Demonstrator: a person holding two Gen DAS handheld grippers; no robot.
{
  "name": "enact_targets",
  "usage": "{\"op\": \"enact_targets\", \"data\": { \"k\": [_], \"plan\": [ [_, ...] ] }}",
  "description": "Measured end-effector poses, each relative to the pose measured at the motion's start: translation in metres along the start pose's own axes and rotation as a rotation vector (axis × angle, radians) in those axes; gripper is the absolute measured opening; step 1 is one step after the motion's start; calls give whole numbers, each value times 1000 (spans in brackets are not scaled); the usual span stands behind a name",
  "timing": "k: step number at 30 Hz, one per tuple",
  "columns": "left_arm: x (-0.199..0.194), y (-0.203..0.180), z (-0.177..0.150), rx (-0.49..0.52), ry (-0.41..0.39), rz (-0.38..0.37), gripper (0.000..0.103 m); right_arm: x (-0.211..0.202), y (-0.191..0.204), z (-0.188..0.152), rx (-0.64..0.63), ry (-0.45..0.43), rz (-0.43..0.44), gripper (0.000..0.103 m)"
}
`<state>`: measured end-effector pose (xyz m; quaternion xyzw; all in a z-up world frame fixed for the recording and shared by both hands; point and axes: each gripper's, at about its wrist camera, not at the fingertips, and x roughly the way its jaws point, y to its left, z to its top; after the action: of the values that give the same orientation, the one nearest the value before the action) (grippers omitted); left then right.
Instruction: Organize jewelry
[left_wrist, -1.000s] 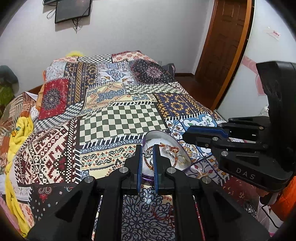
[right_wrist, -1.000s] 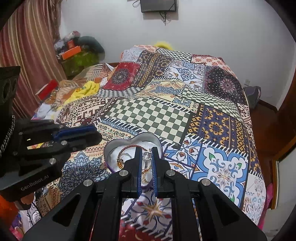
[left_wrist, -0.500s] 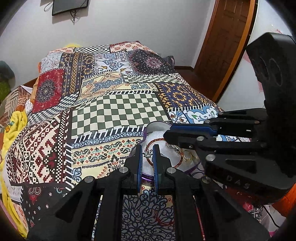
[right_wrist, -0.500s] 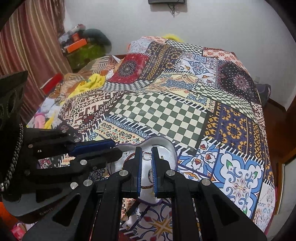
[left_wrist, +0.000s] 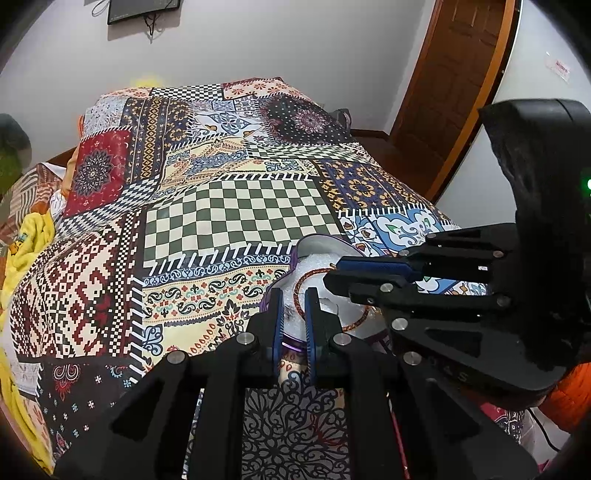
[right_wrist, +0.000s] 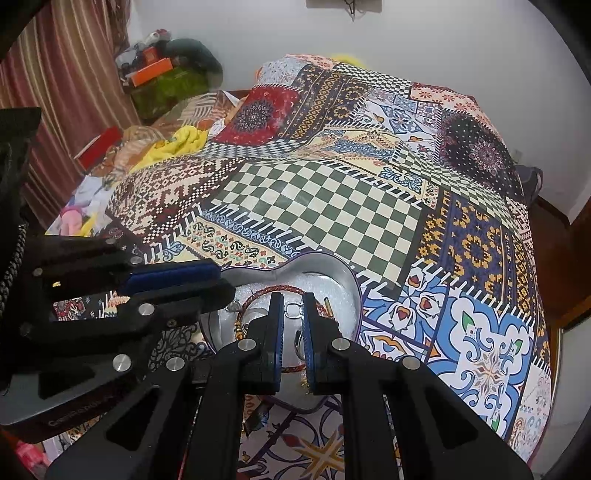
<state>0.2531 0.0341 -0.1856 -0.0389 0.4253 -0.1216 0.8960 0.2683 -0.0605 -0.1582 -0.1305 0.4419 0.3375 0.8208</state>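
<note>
A heart-shaped metal tin (right_wrist: 343, 280) with white padding lies on the patchwork bedspread; it also shows in the left wrist view (left_wrist: 317, 247). Inside lie a red braided bracelet (right_wrist: 266, 291), which also shows in the left wrist view (left_wrist: 299, 291), a silver ring (right_wrist: 293, 309) and small gold pieces. My right gripper (right_wrist: 293, 299) hovers over the tin with its jaws narrowly apart around the ring, holding nothing I can see. My left gripper (left_wrist: 294, 295) is at the tin's near edge, jaws nearly shut and empty. Each gripper crosses the other's view.
The bedspread (left_wrist: 236, 214) covers a large bed. Yellow cloth (right_wrist: 177, 142) and clutter lie at the bed's left side by a striped curtain (right_wrist: 62, 88). A wooden door (left_wrist: 458, 88) stands at the right. The bed edge drops off to the right.
Both grippers have moved forward and lower onto the tin. The right gripper's fingertips now sit over the ring inside it; the left gripper's tips reach the tin's rim.
</note>
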Motion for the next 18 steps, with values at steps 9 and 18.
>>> {"op": "enact_targets", "data": {
  "k": [9,18],
  "plan": [
    [-13,-5,1,15,-25,22,9,-1,2,1,-7,15,-6,9],
    [-33,-7,4,11,-49,32,9,-19,6,1,-7,-10,-24,13]
  ]
}}
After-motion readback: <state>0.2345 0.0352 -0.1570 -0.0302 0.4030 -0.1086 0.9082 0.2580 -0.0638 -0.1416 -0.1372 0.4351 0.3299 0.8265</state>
